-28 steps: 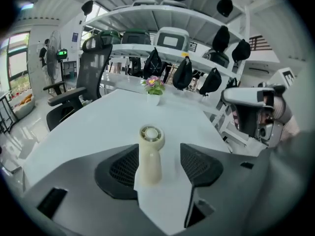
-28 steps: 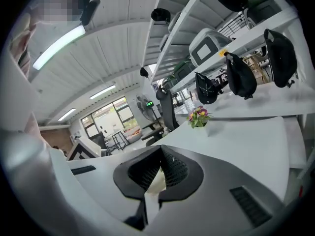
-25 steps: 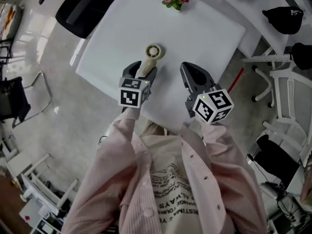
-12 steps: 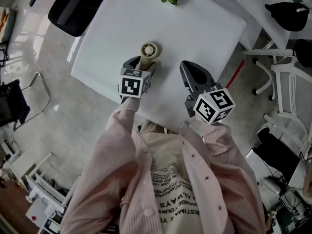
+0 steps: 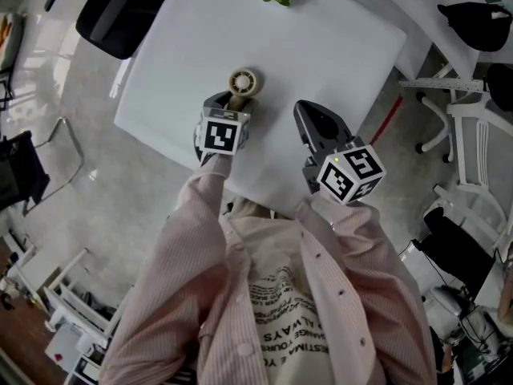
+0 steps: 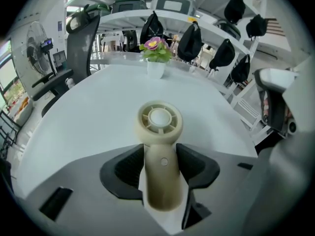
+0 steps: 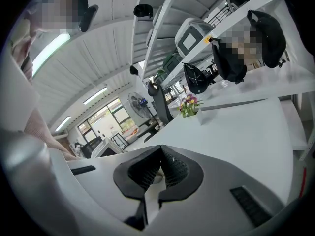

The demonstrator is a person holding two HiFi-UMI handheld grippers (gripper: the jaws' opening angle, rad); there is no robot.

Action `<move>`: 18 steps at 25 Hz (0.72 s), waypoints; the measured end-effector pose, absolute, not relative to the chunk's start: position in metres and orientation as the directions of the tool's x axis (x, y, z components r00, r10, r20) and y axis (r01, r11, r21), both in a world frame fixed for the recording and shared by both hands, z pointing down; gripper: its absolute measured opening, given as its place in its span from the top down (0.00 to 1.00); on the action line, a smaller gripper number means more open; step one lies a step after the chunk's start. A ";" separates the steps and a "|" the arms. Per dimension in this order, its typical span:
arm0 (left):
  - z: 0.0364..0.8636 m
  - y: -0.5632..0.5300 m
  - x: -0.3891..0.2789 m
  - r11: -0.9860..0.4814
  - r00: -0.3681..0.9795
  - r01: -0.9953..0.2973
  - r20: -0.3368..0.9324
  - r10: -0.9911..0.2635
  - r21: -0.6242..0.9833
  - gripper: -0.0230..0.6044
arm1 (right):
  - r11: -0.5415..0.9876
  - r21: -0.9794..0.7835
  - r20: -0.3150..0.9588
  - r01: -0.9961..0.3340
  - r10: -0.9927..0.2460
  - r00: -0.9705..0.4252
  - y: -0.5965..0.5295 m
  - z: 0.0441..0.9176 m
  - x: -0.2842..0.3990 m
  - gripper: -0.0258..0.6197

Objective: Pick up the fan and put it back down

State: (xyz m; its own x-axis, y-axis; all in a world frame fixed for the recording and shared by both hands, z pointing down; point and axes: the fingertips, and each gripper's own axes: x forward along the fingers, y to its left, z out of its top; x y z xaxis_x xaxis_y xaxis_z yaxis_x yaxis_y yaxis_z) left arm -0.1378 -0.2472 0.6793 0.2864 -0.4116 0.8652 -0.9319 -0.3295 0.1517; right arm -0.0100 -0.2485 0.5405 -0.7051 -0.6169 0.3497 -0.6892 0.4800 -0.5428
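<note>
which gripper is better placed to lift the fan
Left gripper: its jaws have just been closing and clamp the handle of the cream plastic handheld fan. The right gripper is shut and empty.

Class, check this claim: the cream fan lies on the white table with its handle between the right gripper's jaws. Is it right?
No: the handle of the fan is between the jaws of the left gripper, which have just been closing on it, as the left gripper view shows. It does lie on the white table.
</note>
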 end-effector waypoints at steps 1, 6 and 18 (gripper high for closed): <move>0.680 -0.247 -0.138 -0.332 0.280 -0.932 0.868 -0.410 0.144 0.65 | 0.479 -0.544 0.351 -0.689 -0.616 -0.705 -0.248 0.541 -0.010 0.96; 0.683 -0.244 -0.138 -0.340 0.253 -0.934 0.877 -0.408 0.112 0.67 | 0.470 -0.551 0.359 -0.689 -0.612 -0.704 -0.247 0.545 -0.011 0.96; 0.682 -0.244 -0.140 -0.301 0.252 -0.946 0.857 -0.450 0.119 0.67 | 0.471 -0.547 0.365 -0.692 -0.610 -0.703 -0.241 0.544 -0.011 0.96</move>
State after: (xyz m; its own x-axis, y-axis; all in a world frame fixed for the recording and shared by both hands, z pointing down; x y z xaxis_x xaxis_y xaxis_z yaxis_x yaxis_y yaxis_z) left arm -0.1400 -0.2442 0.6821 0.2516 -0.4503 0.8567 -0.9460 -0.3013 0.1195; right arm -0.0108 -0.2414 0.5445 -0.7031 -0.6102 0.3650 -0.6924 0.4709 -0.5466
